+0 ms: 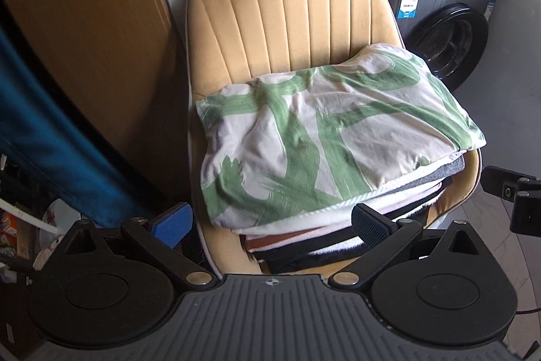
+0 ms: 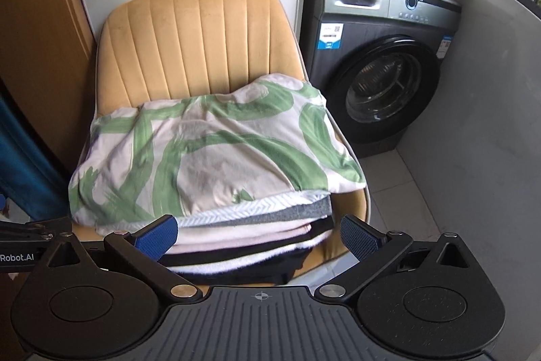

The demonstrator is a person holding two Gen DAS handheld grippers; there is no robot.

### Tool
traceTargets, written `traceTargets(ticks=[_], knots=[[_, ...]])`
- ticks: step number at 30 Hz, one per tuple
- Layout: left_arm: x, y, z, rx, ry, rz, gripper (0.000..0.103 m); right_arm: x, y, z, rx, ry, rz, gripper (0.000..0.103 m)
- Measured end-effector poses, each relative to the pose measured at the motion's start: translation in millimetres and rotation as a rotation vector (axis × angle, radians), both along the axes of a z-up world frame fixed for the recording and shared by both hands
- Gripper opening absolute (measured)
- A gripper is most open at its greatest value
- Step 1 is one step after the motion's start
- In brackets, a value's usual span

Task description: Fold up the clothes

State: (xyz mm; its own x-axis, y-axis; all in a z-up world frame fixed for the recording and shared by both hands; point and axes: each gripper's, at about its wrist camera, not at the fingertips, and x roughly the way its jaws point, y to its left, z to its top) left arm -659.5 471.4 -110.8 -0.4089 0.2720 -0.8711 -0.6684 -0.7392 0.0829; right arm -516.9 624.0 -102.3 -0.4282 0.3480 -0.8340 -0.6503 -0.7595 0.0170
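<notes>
Presently: one stack of folded clothes (image 1: 338, 225) on the seat of a tan chair (image 1: 287, 9), topped by a white-and-green printed piece (image 2: 209, 154) whose right edge overhangs the layers beneath. Left tool (image 1: 270, 222) empty, fingers spread, at the stack's front edge. Right tool (image 2: 258, 235) likewise spread and empty (blue pads either side of the lower layers). Washing machine (image 2: 382, 70) just right of chair; bare tiled floor (image 2: 399, 188) between them.

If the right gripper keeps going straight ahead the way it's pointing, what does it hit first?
Most likely the front edge of the stack of folded clothes on the yellow chair. The right gripper is open and empty, its fingers framing that edge. Depth is hard to judge.
</notes>
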Motion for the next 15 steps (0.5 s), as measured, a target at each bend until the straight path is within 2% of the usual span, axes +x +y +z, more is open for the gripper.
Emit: traceTargets(ticks=[7, 11, 15], knots=[[60, 0, -12, -0.022, -0.074, 0.067, 0.102, 51, 3, -9, -0.055, -0.038, 0.041, 0.102], [78, -1, -11, -0.053, -0.081, 0.092, 0.102, 60, 0, -6, -0.055, -0.053, 0.045, 0.102], [85, -10, -6, -0.040, -0.093, 0.118, 0.102, 64, -10, 2, -0.044, -0.019, 0.068, 0.102]])
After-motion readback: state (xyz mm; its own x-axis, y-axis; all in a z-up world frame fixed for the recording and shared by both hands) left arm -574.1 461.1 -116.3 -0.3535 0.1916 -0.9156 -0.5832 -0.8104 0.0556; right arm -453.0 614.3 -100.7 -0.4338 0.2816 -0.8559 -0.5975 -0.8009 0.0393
